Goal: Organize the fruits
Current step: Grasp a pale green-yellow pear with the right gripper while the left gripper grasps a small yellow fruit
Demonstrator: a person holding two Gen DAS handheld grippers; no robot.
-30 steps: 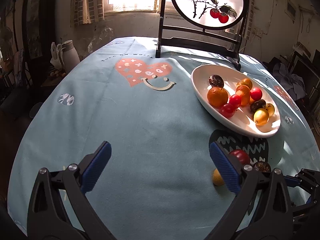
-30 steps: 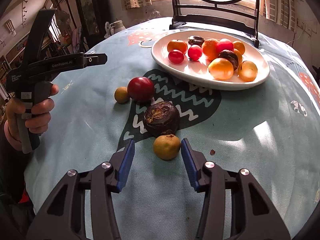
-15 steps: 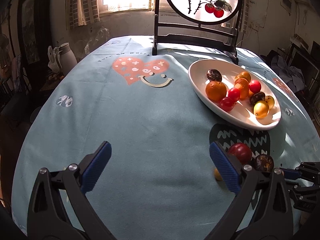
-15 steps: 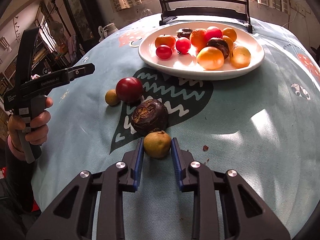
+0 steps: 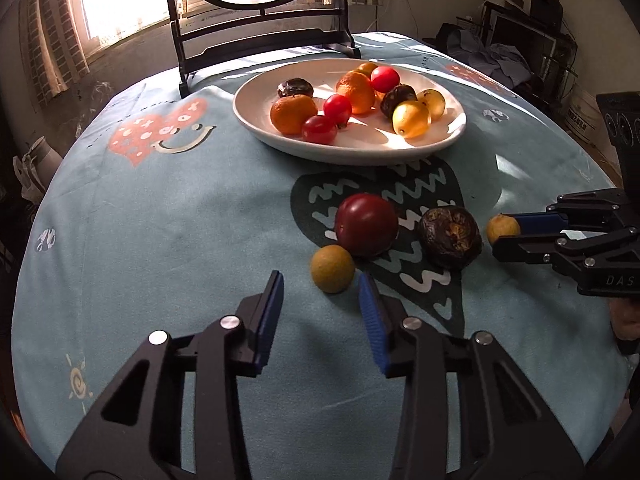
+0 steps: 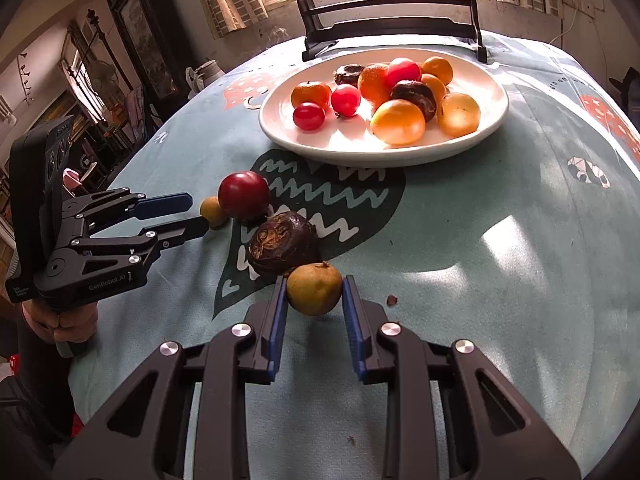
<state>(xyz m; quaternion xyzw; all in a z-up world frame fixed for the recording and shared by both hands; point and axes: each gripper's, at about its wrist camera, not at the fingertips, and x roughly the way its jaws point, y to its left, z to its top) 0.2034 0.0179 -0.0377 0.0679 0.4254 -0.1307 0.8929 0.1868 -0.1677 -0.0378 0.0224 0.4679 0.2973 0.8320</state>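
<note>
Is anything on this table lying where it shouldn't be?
Yes: four fruits sit loose on the cloth beside the white plate: a red fruit, a wrinkled dark fruit and two small yellow ones. A brown crumb lies nearby.
</note>
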